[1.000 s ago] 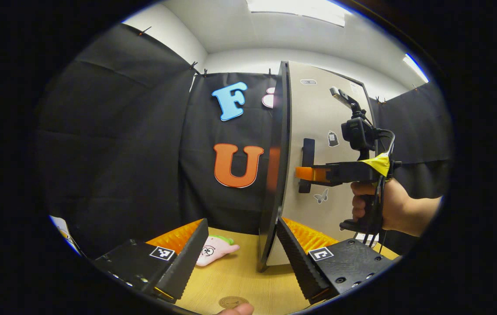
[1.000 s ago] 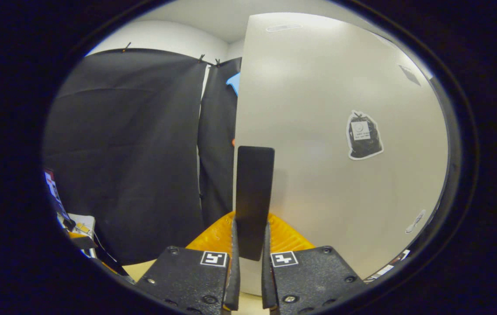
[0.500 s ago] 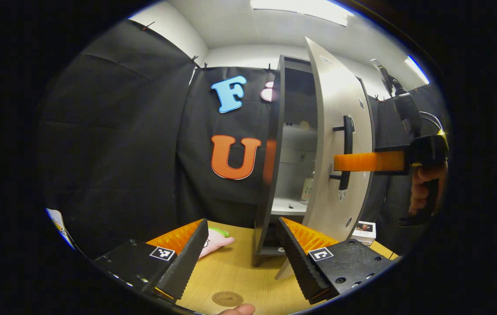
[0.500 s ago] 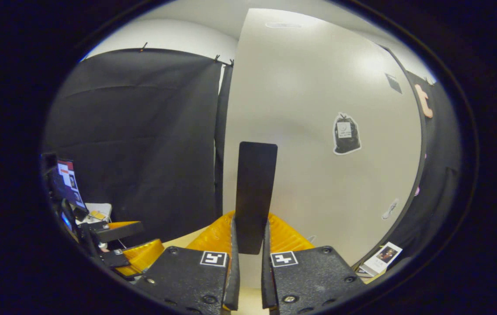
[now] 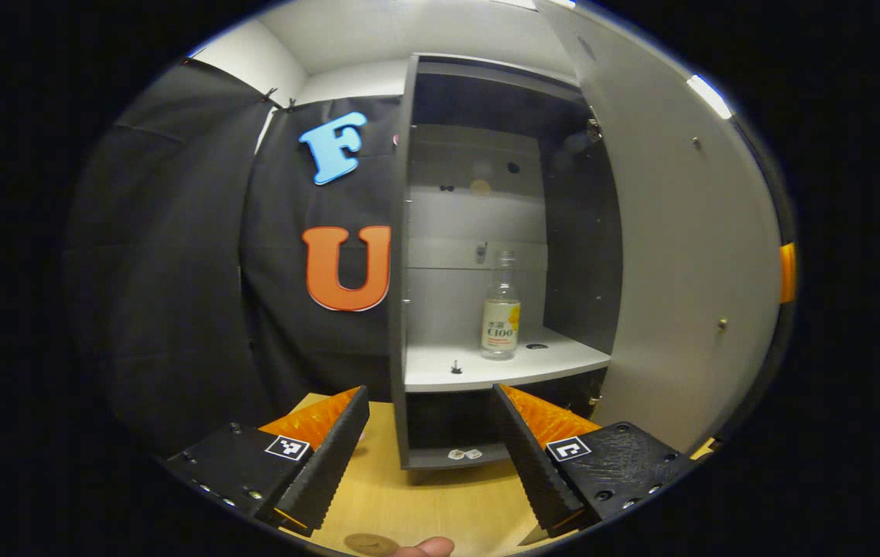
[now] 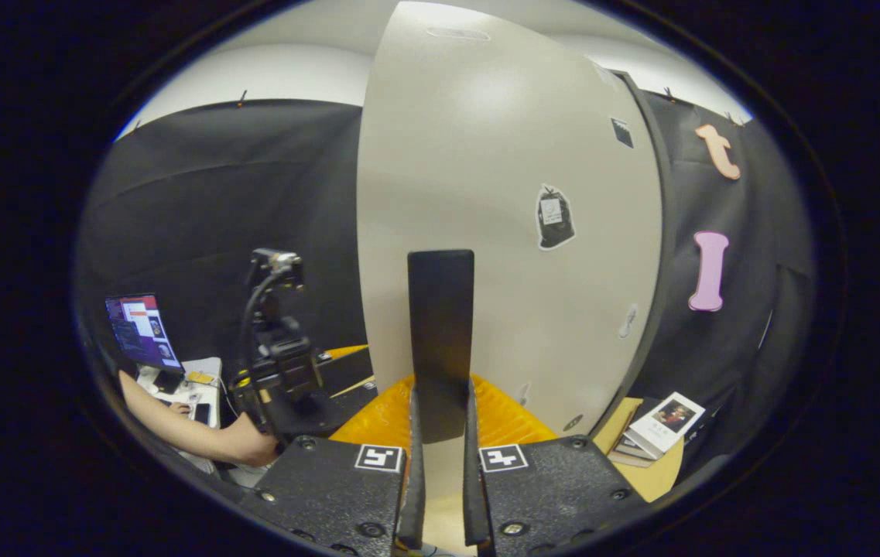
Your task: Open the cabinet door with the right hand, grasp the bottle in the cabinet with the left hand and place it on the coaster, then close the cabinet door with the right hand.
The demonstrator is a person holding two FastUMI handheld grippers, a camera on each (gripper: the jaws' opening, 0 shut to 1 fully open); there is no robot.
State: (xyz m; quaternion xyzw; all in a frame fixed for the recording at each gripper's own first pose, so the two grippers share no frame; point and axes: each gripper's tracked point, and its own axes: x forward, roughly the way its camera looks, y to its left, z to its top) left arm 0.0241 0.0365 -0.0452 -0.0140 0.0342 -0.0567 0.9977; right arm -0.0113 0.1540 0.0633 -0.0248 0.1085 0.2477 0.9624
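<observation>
The coaster [image 5: 368,544] is cut by the lower edge of the left gripper view. The lower end of the door handle [image 6: 440,340] is hidden between the right gripper's [image 6: 440,495] fingers.

Recording booth in a lab, black cloth walls [image 5: 176,255], ceiling panel lights [image 5: 709,96]; laptop [image 6: 136,331] on a desk

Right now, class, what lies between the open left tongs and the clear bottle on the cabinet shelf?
In the left gripper view, only bare white shelf separates left tongs from clear yellow-labelled bottle.
</observation>
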